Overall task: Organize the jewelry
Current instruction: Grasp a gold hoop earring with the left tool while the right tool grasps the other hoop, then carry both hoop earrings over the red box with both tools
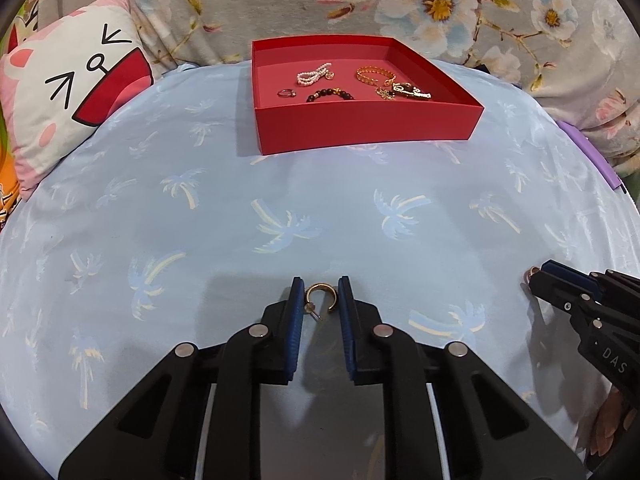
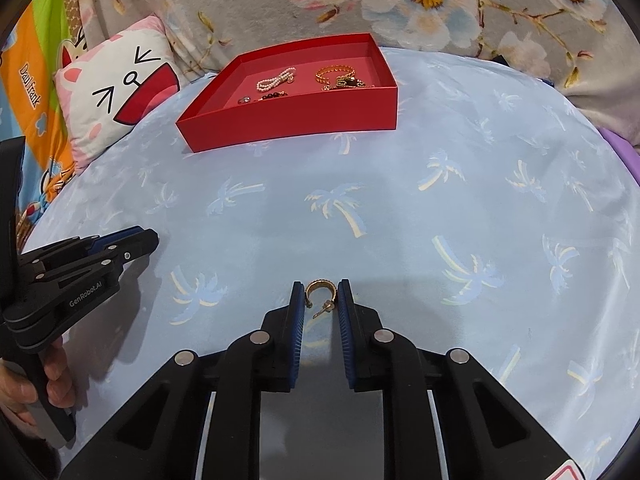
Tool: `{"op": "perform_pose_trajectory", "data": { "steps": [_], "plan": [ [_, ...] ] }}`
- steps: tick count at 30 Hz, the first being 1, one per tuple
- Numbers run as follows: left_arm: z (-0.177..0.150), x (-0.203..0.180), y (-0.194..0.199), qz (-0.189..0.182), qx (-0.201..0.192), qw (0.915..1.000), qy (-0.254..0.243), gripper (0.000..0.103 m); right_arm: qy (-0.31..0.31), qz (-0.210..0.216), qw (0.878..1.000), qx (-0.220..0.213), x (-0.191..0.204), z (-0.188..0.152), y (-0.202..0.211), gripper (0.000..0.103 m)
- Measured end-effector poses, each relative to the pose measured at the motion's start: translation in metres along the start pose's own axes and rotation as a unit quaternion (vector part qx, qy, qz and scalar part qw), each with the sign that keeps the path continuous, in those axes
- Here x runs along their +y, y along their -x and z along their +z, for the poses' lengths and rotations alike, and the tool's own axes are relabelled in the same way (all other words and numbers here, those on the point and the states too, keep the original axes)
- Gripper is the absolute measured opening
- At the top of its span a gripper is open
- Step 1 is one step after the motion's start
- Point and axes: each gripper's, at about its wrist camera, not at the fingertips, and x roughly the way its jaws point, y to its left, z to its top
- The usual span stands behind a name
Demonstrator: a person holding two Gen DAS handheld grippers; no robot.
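A red tray [image 1: 360, 128] stands at the far side of the blue cloth and holds a pearl bracelet [image 1: 314, 75], a gold chain bracelet [image 1: 374, 75], a dark bead bracelet [image 1: 330, 94], a ring [image 1: 287, 93] and gold pieces. It also shows in the right wrist view [image 2: 296, 120]. My left gripper [image 1: 320, 298] is open around a gold hoop earring [image 1: 320, 300] lying on the cloth. My right gripper [image 2: 321, 298] is open around a second gold hoop earring [image 2: 319, 294]. Each earring lies between the blue pads, apart from them or barely touching.
A blue palm-print cloth [image 1: 240, 208] covers the surface. A cat-face pillow [image 1: 76, 92] lies at the far left and a floral blanket [image 1: 440, 0] behind the tray. The right gripper shows at the right of the left wrist view [image 1: 536, 280], the left gripper at the left of the right wrist view [image 2: 148, 240].
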Motion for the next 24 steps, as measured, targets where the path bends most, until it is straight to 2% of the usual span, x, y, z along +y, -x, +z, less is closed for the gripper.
{"op": "perform_pose_trajectory", "data": {
  "steps": [6,10,12,17,21,24],
  "plan": [
    [0.007,0.004,0.009,-0.017,-0.006,0.9998,0.009,0.016,-0.010,0.013,1.000,-0.008,-0.005,0.006,0.008,0.016],
    [0.034,0.011,0.018,-0.030,-0.019,0.9994,0.003,0.016,-0.008,0.031,0.999,-0.023,-0.007,0.031,0.020,0.016],
    [0.059,0.014,0.022,-0.031,-0.032,0.9990,-0.004,0.016,0.000,0.036,0.999,-0.034,-0.007,0.055,0.024,0.016],
    [0.137,0.028,0.018,-0.030,-0.065,0.9974,0.002,0.016,0.013,0.052,0.997,-0.062,-0.004,0.141,0.020,0.016],
    [0.199,0.034,-0.003,-0.037,-0.070,0.9968,0.012,0.016,-0.003,0.081,0.995,-0.066,-0.003,0.213,-0.008,0.016],
    [0.236,0.034,-0.027,-0.019,-0.076,0.9969,0.007,0.017,-0.020,0.092,0.994,-0.058,-0.001,0.251,-0.039,0.016]
  ]
}}
